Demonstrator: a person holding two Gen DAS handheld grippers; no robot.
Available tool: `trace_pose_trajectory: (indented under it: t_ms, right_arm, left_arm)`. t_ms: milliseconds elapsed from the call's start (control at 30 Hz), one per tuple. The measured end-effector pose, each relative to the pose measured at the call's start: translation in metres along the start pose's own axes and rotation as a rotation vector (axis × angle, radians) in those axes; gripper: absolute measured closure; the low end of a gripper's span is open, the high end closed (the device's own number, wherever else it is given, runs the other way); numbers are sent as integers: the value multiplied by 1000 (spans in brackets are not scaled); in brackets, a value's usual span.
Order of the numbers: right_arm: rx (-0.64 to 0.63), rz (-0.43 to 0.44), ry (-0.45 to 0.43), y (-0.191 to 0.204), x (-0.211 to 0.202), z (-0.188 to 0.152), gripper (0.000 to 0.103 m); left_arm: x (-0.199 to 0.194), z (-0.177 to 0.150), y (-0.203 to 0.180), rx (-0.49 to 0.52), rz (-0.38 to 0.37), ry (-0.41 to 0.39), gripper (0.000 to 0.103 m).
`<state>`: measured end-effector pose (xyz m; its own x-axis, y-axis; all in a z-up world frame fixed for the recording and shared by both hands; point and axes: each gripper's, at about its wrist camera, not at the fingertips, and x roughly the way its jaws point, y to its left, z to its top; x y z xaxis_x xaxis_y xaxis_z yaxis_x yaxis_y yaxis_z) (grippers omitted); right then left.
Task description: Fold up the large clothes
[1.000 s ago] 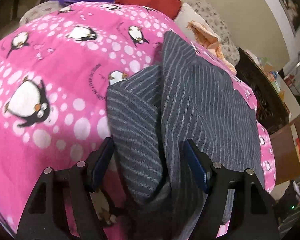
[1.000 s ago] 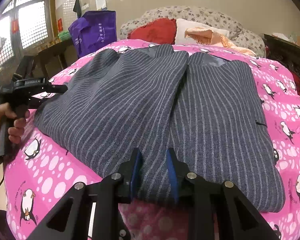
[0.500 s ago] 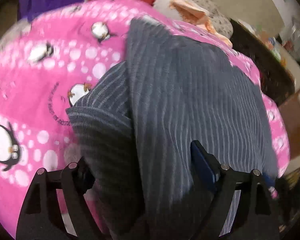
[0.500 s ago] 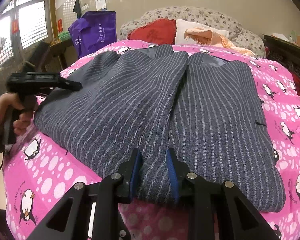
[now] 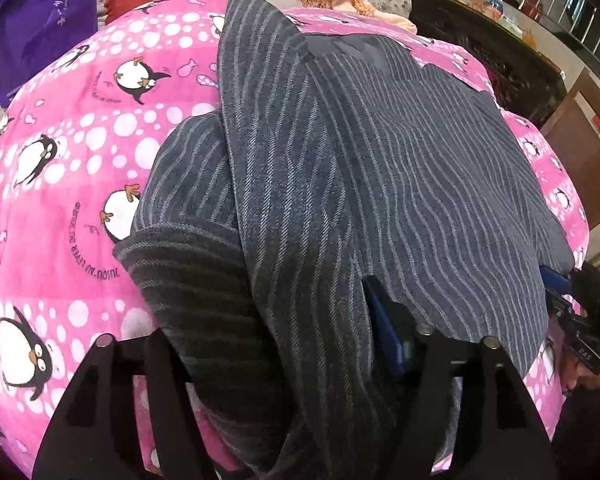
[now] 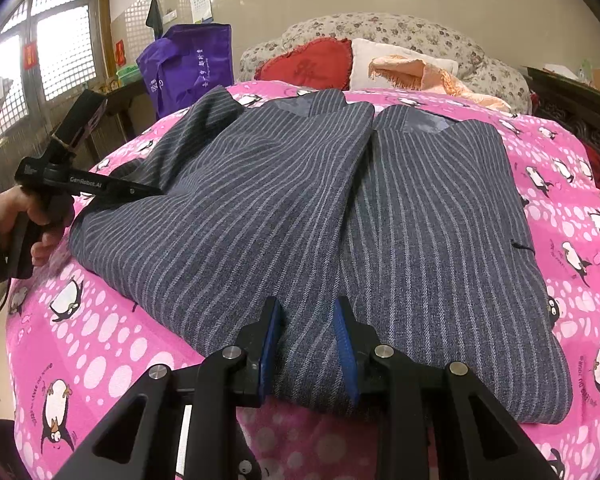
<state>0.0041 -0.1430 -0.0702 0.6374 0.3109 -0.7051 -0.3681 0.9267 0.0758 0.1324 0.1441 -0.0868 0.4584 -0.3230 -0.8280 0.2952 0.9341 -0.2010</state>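
A dark grey pinstriped jacket (image 6: 260, 208) lies spread on the bed, its two halves meeting at a centre seam. My right gripper (image 6: 308, 340) is shut on the near hem at that seam, a ridge of cloth pinched between the blue pads. My left gripper (image 5: 276, 344) is at the jacket's left edge, held by a hand. Its jaws are closing, with the folded sleeve (image 5: 188, 264) and the side edge of the jacket (image 5: 380, 160) bunched between them. The cloth hides its left finger. The right wrist view shows that left gripper (image 6: 100, 186) from the side. At the left wrist view's right rim is the right gripper (image 5: 560, 292).
A pink penguin blanket (image 6: 100, 340) covers the bed. At the head lie a red heart pillow (image 6: 308, 66), a white pillow and a peach cloth (image 6: 416, 72). A purple bag (image 6: 188, 68) stands at the back left by the window. Dark wooden furniture (image 5: 500, 60) lines the right side.
My left gripper has rolled and slid further over the jacket's left edge, its jaws have narrowed, and the sleeve now covers its left finger. The right gripper has kept still.
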Motion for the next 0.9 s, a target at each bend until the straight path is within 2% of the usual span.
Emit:
trace_pose_trajectory:
  t_ms: [100,200,267,333,400,467,567,633,733,900]
  right_arm:
    - [1,1,0,0,0,0,77]
    - [1,2,0,0,0,0,77]
    - [1,1,1,0,0,0,77]
    - [1,1,0,0,0,0,77]
    - [1,2,0,0,0,0,77]
    - [0,1,1,0,0,0,77]
    - [8,-6,18,-1,-3,5,77]
    - [20,-28,11,-3,-17,14,77]
    - [34,-99,-27,-12,-44,17,76]
    - [67,-363,52,-47,-67,2,73]
  left_arm:
    - [4,3,-2,-25,10,-10,32]
    - [8,7,-6,-38,33,-3,35]
    - [8,7,-8,-11,48,-10,45]
    - [6,7,-8,4,39,-25,60]
    - [1,5,-4,0,26,-45,80]
    - [-3,8,-4,-10,25,-56,86]
    - [-11,12,-7,-72,29,-61,88]
    - [-20,15,-10,-144,-10,-74,89]
    - [-36,19,-21,-211,-86,-87,89]
    - [-55,36,-59,-267,-189,-106,89]
